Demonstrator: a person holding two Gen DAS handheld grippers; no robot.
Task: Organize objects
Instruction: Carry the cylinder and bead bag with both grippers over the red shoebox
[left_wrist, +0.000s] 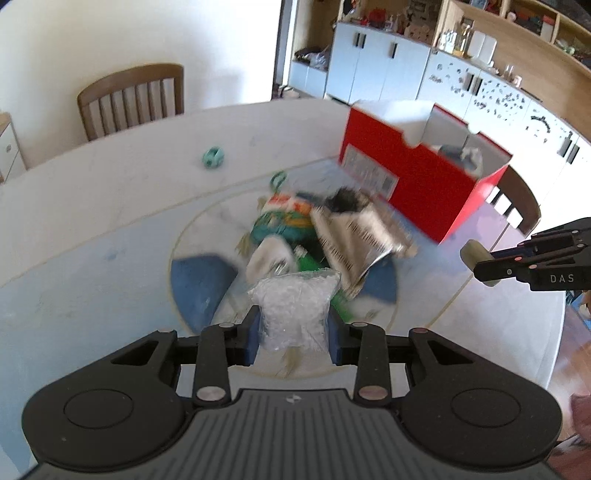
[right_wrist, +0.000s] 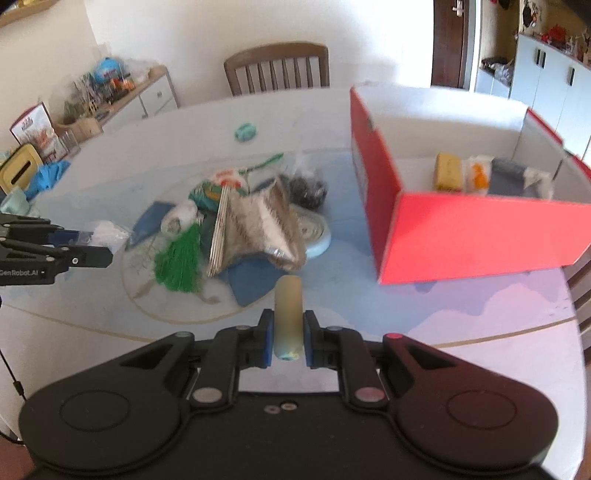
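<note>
left wrist view: the left tool (left_wrist: 293, 328) is clamped on a clear crinkly plastic bag of small pale pieces (left_wrist: 295, 306), held above the round white worktop (left_wrist: 92, 236). the right tool (right_wrist: 289, 341) is pinched narrow on a pale yellowish cylinder (right_wrist: 288, 314). both items look picked from the mixed heap (right_wrist: 236, 229) mid-worktop. the step in hand seems to be carrying. next, each load needs moving over the open red cardboard box (right_wrist: 461, 236) beside the heap, then releasing inside.
</note>
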